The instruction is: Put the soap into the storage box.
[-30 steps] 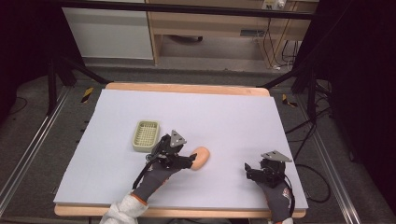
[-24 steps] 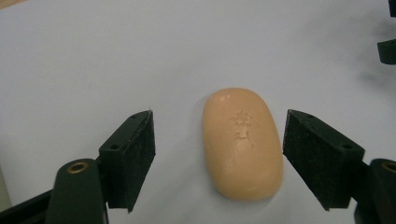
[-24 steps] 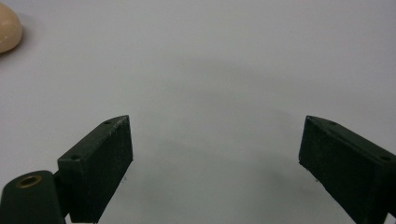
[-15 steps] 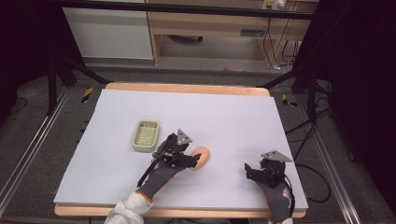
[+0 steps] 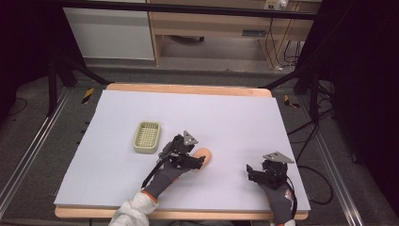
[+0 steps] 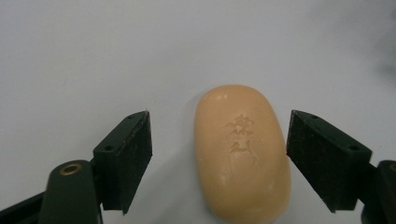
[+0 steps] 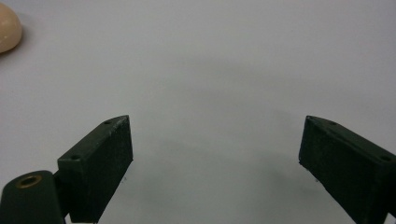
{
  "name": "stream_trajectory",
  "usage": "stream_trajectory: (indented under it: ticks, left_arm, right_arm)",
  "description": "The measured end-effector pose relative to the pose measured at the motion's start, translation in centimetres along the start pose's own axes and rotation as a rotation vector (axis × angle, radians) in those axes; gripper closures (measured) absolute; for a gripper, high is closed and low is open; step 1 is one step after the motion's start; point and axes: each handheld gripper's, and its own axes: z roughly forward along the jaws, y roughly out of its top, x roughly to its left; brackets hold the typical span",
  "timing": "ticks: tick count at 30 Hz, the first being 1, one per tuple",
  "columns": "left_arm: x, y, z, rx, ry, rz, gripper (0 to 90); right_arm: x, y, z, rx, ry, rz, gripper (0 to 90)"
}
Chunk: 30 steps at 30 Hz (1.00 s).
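A: Start near; your right gripper [image 5: 254,173] sits by the table's front edge on the right, its jaws spread wide over bare pale grey table cover [image 7: 210,70]; it holds nothing, and the right gripper view catches just an end of the soap at its top left corner.

B: And your left gripper [image 5: 195,162]?

A: A little farther in, left of centre; its jaws stand apart with the peach-coloured oval bar of soap [image 6: 242,151] lying flat on the cover between them; the left gripper view shows a clear gap on the one side and a narrower one on the other, so neither pad touches the bar yet; the stamped mark faces up.

B: So how far along would you judge it?

A: Early; you have lined up on the soap but the grasp is not made; I'd judge that closing on the bar's long sides comes next, then a lift.

B: Where would it go?

A: Probably to the pale green slotted plastic soap dish [image 5: 147,137], which stands just beyond and to the left of your left gripper, apart from the soap and empty as far as the high view shows; carrying and setting down are all left to do.

B: Anything farther?

A: The wooden table rim [image 5: 188,88] at the far edge.
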Motion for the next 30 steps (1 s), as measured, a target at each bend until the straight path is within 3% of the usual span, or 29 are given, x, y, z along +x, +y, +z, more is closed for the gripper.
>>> stream_trajectory:
  ticks: [20,30]
  left_arm:
    - [-0.9,0.0,1.7,0.05,-0.021,0.024,21.5]
    - [-1.2,-0.2,2.6,0.074,-0.025,0.017,23.4]
  right_arm:
    - [0.1,0.0,0.0,0.003,0.003,0.004,10.1]
    - [0.0,0.0,0.1,0.003,0.004,0.003,9.9]
